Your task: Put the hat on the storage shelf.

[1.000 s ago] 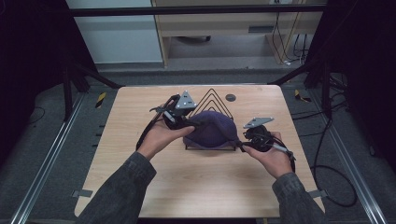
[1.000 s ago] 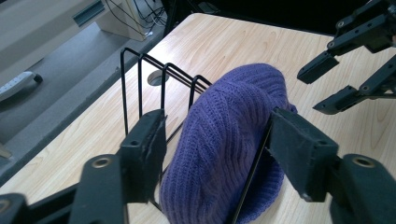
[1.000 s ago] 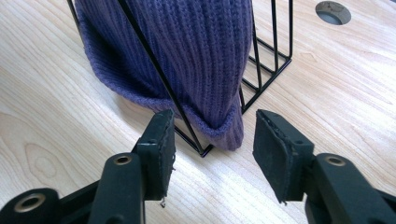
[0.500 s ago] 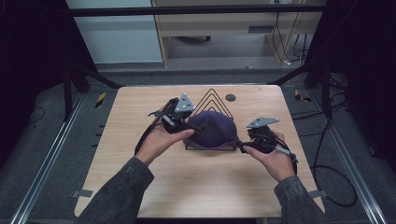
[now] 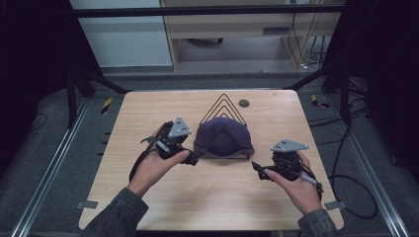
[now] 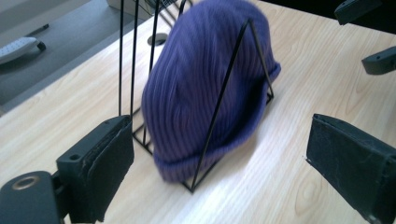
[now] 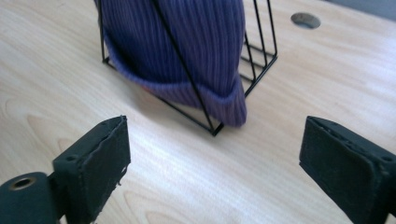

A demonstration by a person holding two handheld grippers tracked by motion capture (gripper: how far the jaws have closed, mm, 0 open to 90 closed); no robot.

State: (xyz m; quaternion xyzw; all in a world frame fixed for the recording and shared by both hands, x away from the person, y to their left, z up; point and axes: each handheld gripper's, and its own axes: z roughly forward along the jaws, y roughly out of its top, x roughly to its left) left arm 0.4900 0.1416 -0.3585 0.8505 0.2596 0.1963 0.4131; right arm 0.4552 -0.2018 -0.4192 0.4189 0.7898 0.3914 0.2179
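Note:
A purple knit beanie [image 5: 223, 138] is draped over a black wire triangle rack [image 5: 222, 103] at the table's middle. My left gripper [image 5: 193, 159] sits just left of the beanie's brim. Its jaws have just been opening and stand wide with nothing between them. In the left gripper view the beanie [image 6: 205, 88] hangs on the rack [image 6: 219, 112] ahead of my left gripper [image 6: 219, 140]. My right gripper [image 5: 257, 168] is to the beanie's lower right, clear of it. Its jaws have also just been opening. The right gripper [image 7: 214, 135] faces the beanie [image 7: 187, 42] with its jaws empty.
A round dark cable hole [image 5: 243, 103] lies in the wooden table [image 5: 148, 118] behind the rack, and the hole [image 7: 306, 20] is also in the right gripper view. Black frame struts flank the table. Cables [image 5: 346, 187] trail on the floor at right.
Both grippers were at the beanie's sides a second ago. They have since let go and pulled outward and toward the near edge, leaving the beanie resting on the rack.

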